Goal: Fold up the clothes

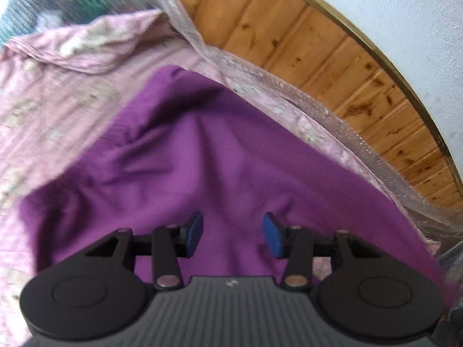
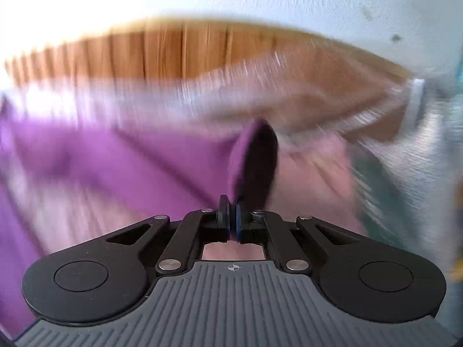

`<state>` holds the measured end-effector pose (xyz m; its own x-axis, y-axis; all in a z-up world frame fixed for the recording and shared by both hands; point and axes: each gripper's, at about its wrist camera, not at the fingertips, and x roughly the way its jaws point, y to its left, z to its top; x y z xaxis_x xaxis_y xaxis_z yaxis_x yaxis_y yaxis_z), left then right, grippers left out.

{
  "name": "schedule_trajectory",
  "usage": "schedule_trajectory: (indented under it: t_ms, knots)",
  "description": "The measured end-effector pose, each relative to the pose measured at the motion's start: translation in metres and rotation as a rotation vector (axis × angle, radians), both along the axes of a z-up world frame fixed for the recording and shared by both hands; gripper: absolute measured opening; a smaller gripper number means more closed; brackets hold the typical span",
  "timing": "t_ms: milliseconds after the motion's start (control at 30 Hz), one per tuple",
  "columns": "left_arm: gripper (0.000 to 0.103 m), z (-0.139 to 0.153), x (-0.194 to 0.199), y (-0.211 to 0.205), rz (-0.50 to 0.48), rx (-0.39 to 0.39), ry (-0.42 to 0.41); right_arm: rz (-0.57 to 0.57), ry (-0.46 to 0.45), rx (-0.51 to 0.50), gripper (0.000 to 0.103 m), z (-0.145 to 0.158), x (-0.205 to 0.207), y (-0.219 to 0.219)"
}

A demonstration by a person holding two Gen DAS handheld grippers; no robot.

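The purple cloth (image 1: 202,156) is the thing being folded. It lies spread out on top of a pink sheet (image 1: 58,92) with pale shapes printed on it. The cloth has soft wrinkles in its middle, and one corner points toward the wooden wall boards (image 1: 318,52).

The left gripper (image 1: 232,234) is over the near part of the purple cloth. Its two blue pads (image 1: 272,235) are far apart, with only cloth showing between them, so it is let go and grips nothing.

In the right wrist view, the right gripper (image 2: 232,217) has its fingers squeezed tight together. A fold of the purple cloth (image 2: 251,162) sticks up from between them, so it is pinching the cloth. That picture is very blurry. The rest of the purple cloth stretches away to the left of the pinched fold, and the pink sheet (image 2: 312,170) shows to the right of it.

Past the purple cloth, crinkly clear plastic (image 1: 332,115) runs along the edge of the pink sheet. Beyond the plastic are the wooden boards, and above them is a white wall (image 1: 405,14).
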<state>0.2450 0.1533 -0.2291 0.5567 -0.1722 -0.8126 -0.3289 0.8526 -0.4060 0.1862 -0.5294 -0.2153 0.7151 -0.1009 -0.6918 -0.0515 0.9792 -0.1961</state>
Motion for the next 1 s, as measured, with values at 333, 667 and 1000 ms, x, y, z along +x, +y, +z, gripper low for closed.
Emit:
schedule_trajectory:
  t_ms: [333,667,1000]
  knots:
    - [0.058,-0.018,0.053,-0.038,0.003,-0.061,0.025,-0.518,0.179,0.323,0.039,-0.059,-0.098,-0.036]
    - [0.066,-0.057,0.096,-0.005,0.217,-0.208,0.089,-0.653,0.100,0.635,0.073,-0.022,-0.061,-0.020]
    - [0.001,-0.026,0.043,-0.005,0.020,-0.166,-0.093,-0.844,0.152,0.720,0.074,-0.029,-0.002,-0.016]
